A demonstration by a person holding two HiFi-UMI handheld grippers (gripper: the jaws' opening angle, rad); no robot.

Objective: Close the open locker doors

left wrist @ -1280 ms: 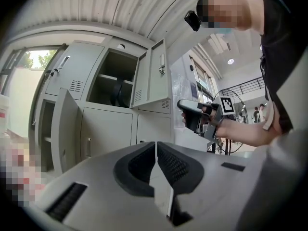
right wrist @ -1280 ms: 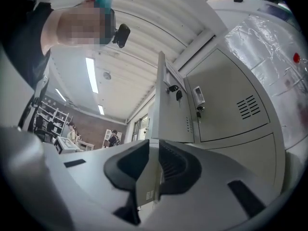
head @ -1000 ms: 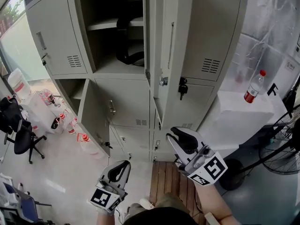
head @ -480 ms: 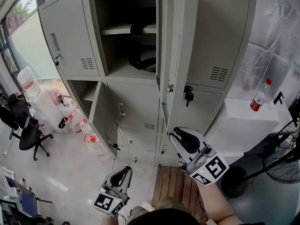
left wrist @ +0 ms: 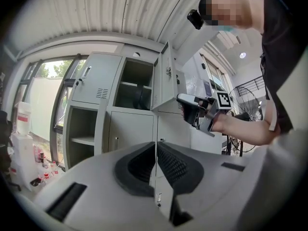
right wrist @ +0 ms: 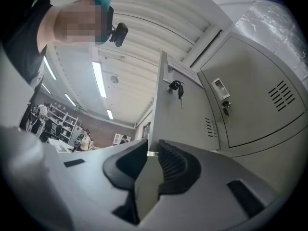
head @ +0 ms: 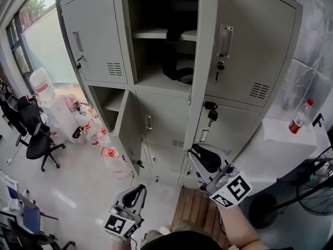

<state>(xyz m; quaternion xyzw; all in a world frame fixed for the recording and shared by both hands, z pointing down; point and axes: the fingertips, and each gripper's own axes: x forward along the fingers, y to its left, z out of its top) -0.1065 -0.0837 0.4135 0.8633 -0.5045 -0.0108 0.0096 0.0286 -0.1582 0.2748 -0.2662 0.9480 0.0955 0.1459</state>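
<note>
A grey locker bank (head: 166,134) fills the upper part of the head view, and two of its doors stand open. The upper middle compartment (head: 161,9) is uncovered, showing a shelf (head: 156,34) with a black looped object (head: 177,61) under it. Its door (right wrist: 185,124) is swung out toward the person from the right side, with a bunch of keys (right wrist: 175,86) hanging from its lock. One row down, in the left column, a second open door (head: 129,134) angles out over the floor in front of its compartment (head: 106,105). The other doors in view are closed. The right gripper (head: 200,152) is raised toward the upper open door, whose free edge rises straight ahead of its jaws. The jaws stand a narrow slit apart with nothing between them, and contact with the door cannot be made out. The left gripper (head: 136,190) hangs lower, over the floor and well apart from the lockers, jaws together and empty. Red-capped bottles (head: 93,134) stand on the floor by the locker bank's left end, near a black office chair (head: 36,139). Another red-capped bottle (head: 297,120) stands on a white counter (head: 276,139) to the right, beside a fan (head: 317,191).
</note>
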